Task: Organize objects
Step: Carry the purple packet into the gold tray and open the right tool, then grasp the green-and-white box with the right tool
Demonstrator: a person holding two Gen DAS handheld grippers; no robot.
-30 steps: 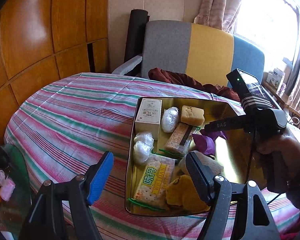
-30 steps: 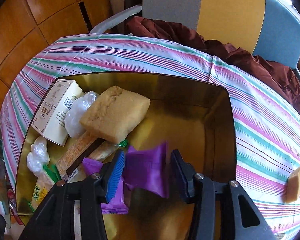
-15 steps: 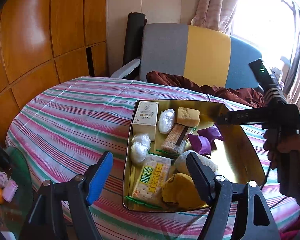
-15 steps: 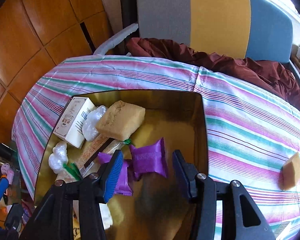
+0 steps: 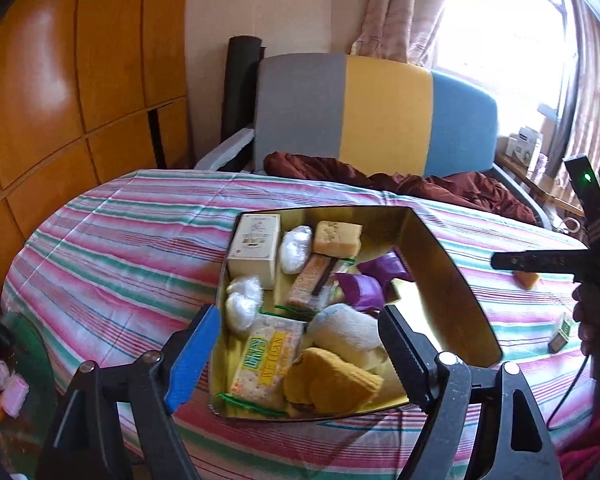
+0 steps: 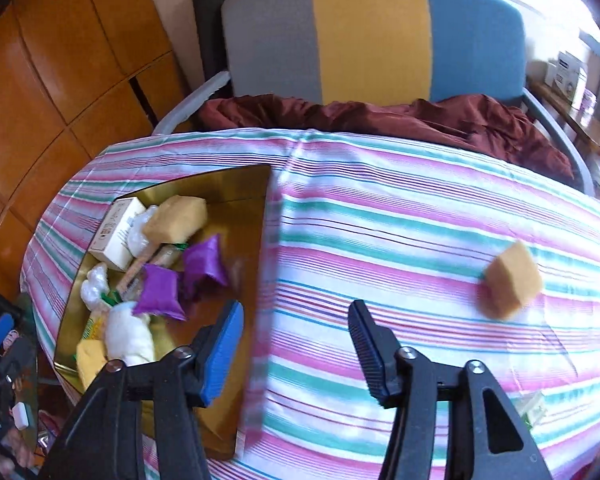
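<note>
While the right gripper (image 6: pixel 296 344) is hanging wide open and empty, the sponge block (image 6: pixel 510 280) is lying loose on the tablecloth (image 6: pixel 380 220) — light, squashy, best pinched across its flat sides — and the left gripper (image 5: pixel 300 344) is gaping empty over the tin (image 5: pixel 452 280).

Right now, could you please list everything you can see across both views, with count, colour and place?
tin: one, gold, on the table, left of centre
box: one, white, tin's far left corner
sponge: one, tan, at the tin's far wall
purple packets: two, mid tin
crackers: one pack, yellow-green print, tin's near end
plush: one, white, near end beside crackers
loose sponge: one, tan, on the cloth, right of tin
tablecloth: one, striped pink, green, white
chair: one, grey, yellow, blue, behind table
left tool: open, over the tin's near end
right tool: open, empty, over the cloth at the tin's right rim
</note>
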